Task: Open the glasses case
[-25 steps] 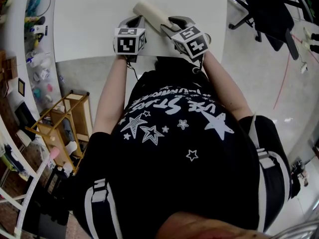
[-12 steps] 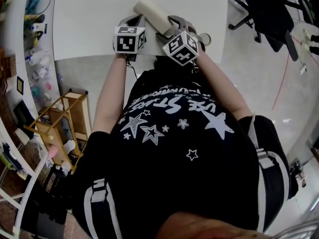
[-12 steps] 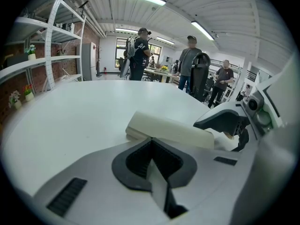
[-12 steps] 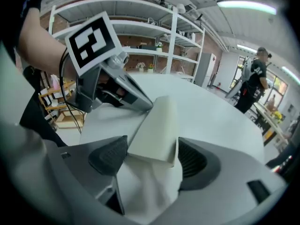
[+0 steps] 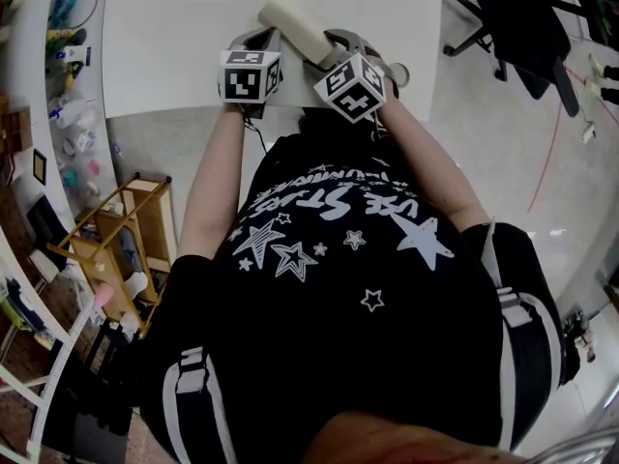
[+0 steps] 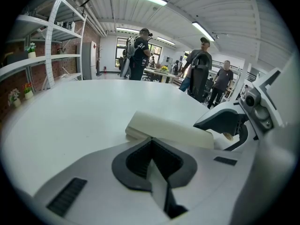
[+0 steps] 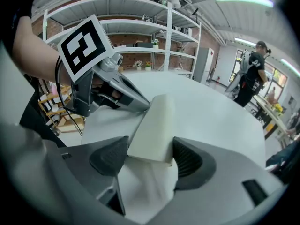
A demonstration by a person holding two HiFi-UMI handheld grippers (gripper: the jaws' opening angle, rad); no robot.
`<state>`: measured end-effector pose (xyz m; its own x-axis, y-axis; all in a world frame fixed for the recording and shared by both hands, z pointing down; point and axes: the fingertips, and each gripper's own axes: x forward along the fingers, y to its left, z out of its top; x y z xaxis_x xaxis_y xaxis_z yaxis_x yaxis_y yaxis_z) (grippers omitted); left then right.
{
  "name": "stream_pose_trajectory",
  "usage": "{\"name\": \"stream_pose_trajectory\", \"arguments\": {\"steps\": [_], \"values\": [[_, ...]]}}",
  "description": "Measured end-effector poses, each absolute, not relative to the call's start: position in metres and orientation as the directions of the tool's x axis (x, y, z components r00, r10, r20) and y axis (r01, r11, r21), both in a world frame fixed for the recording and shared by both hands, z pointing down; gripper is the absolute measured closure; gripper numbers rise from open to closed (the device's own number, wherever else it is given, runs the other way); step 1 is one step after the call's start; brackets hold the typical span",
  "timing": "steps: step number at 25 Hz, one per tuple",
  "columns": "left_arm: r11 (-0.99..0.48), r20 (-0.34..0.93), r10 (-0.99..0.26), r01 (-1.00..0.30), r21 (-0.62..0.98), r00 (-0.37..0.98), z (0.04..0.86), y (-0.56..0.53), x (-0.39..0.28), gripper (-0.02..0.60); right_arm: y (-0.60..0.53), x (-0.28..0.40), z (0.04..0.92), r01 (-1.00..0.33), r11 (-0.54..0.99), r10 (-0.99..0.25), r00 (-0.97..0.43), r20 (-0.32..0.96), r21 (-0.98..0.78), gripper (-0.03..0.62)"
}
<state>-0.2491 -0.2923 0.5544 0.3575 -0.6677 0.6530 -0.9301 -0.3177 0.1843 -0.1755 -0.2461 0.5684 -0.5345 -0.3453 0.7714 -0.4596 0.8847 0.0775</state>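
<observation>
**Opening the glasses case: grasp being set, lid not yet raised.**
Head view: the cream glasses case [image 5: 293, 25] lies, apparently shut, on the white counter [image 5: 174, 37], with the left hand-held gripper [image 5: 261, 39] and right hand-held gripper [image 5: 329, 50] flanking its near end. Left gripper view: the jaws are together and empty, tips just at the case's side. Right gripper view: the jaws, just swung wide and eased slightly back, straddle the case's end without a clear press. The next move probably calls for catching the lid's edge and lifting while the left steadies the case.

One glasses case [image 5: 295, 25], two grippers [image 6: 151, 142] [image 7: 149, 156], one white table [image 5: 174, 37], one black office chair [image 5: 527, 27]
</observation>
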Motion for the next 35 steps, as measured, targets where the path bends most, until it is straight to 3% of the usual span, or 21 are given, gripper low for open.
{"name": "stream_pose_trajectory", "arguments": {"steps": [12, 24, 35], "values": [[-0.319, 0.653, -0.668, -0.930, 0.180, 0.356, 0.554, -0.292, -0.250, 0.569, -0.247, -0.175, 0.562, -0.465, 0.882, -0.261, -0.619, 0.741, -0.078, 0.283], [-0.316, 0.653, -0.675, -0.934, 0.166, 0.344, 0.555, -0.291, -0.250, 0.569, -0.291, -0.131, 0.519, -0.631, 0.776, -0.495, -0.598, 0.631, 0.010, 0.283], [-0.283, 0.610, -0.723, -0.945, 0.166, 0.324, 0.536, -0.286, -0.247, 0.569, -0.303, -0.112, 0.495, -0.703, 0.711, -0.575, -0.602, 0.554, -0.026, 0.284]]}}
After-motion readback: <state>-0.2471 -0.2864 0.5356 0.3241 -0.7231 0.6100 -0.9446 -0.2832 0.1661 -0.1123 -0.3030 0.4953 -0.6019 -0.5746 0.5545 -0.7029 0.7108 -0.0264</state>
